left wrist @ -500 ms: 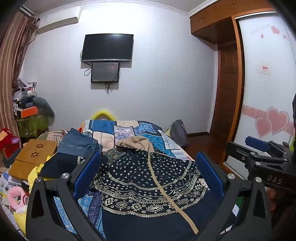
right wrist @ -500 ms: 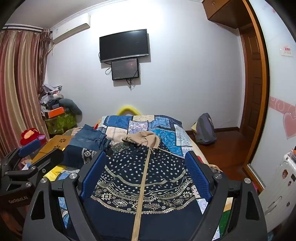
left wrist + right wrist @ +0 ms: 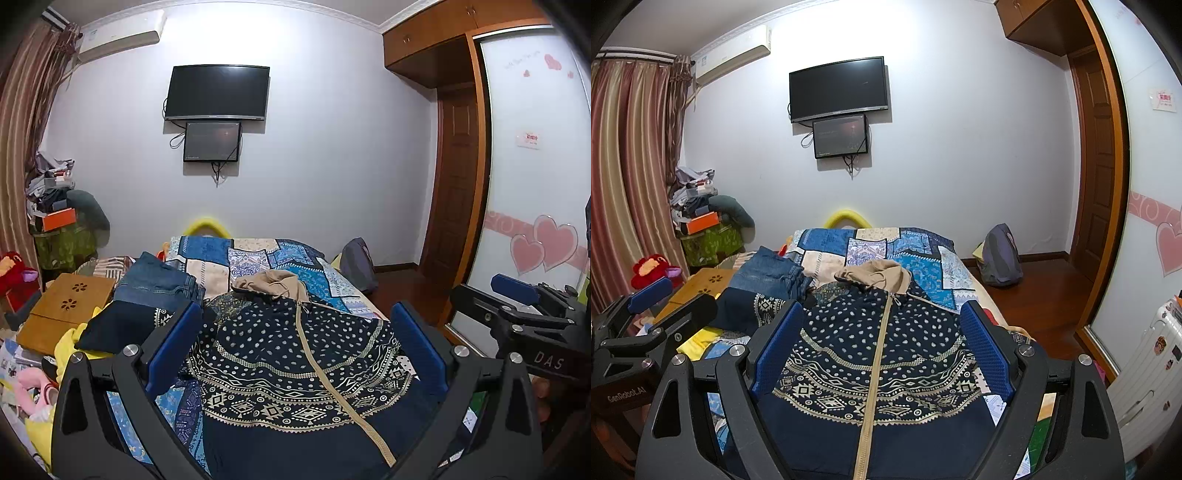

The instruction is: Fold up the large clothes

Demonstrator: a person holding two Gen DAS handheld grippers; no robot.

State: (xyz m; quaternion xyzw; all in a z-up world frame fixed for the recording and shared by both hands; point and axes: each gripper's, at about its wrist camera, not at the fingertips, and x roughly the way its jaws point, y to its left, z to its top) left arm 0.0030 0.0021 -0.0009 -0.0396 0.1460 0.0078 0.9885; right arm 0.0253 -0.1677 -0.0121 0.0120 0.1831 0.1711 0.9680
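Left tool (image 3: 295, 354) released, blue pads spread wide at lower left and lower right of the left wrist frame, nothing between them. Right tool (image 3: 881, 354) likewise released, pads wide apart, gripping nothing.

Jacket (image 3: 295, 369) spread flat on the bed (image 3: 258, 254), filling the lower centre of both frames: navy with white dots and tan geometric bands, tan zipper (image 3: 875, 369) running down the middle, tan hood (image 3: 875, 275) bunched at the far end. Framed between each tool's pads, below them, not touched.

Folded jeans (image 3: 159, 282) left of centre, just beside a dark folded garment (image 3: 118, 325) with matching pattern. Wooden box (image 3: 62, 310) at far left, near the jeans.

Right tool visible at the right edge of the left wrist frame (image 3: 517, 306); left tool at the left edge of the right wrist frame (image 3: 661, 306).

TV (image 3: 838, 86) on the far wall, upper centre, a small screen (image 3: 840, 136) just under it. Backpack (image 3: 1001, 254) on the floor, right of the bed.
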